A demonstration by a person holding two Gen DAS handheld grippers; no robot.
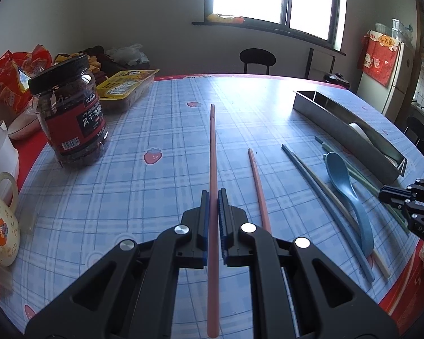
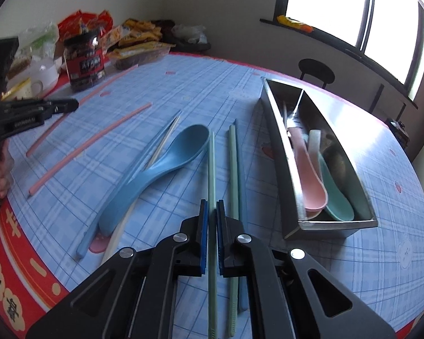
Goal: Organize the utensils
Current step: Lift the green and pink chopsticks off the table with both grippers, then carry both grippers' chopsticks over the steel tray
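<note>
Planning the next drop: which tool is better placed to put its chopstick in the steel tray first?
Right. The right tool grips a green chopstick next to the long stainless steel tray. The left tool, holding a pink chopstick, has the blue plastic spoon lying between it and the tray.

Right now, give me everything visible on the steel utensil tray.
The steel utensil tray is a long, narrow, open-topped trough of shiny sheet metal with sloping walls and a divider near its far end. It rests flat on the checked tablecloth, to the right of the loose chopsticks, running away from the camera. The near compartment holds a pink spoon, a teal spoon and a whitish spoon handle. Neither gripper touches it.
</note>
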